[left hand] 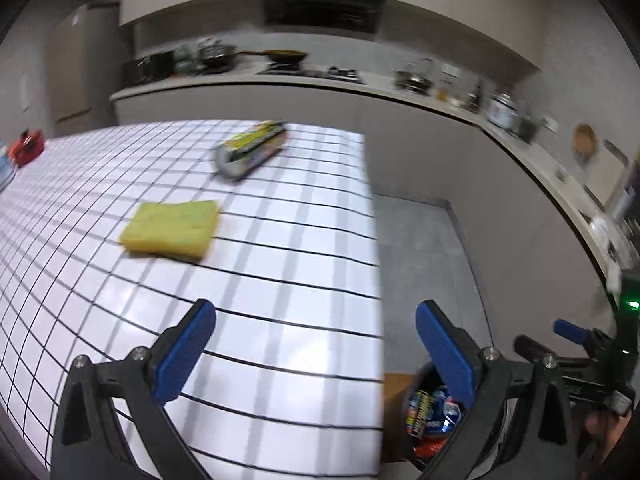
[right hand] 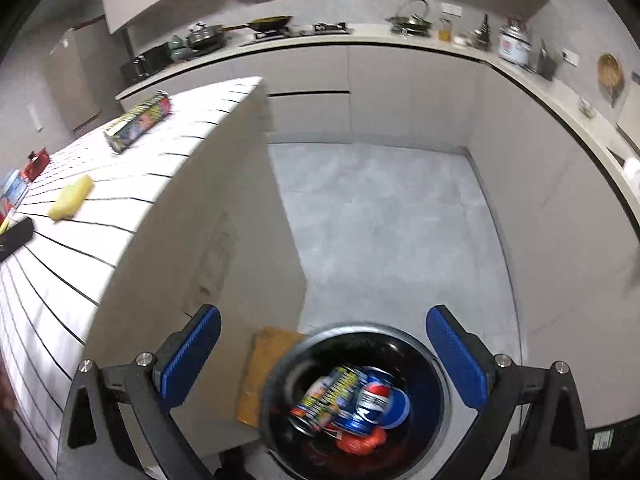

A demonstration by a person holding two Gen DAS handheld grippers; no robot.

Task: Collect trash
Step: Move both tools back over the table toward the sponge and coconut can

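Observation:
A round black trash bin stands on the floor beside the table and holds crushed cans and wrappers, among them a blue Pepsi can. My right gripper is open and empty above the bin. My left gripper is open and empty over the table's right edge; the bin shows below it. On the gridded table lie a yellow sponge and a colourful snack wrapper, also in the right wrist view. The right gripper shows at the left view's right edge.
A red object lies at the table's far left. A wooden board lies by the bin. Grey floor stretches beyond it. A kitchen counter with pots and a stove runs along the back and right walls.

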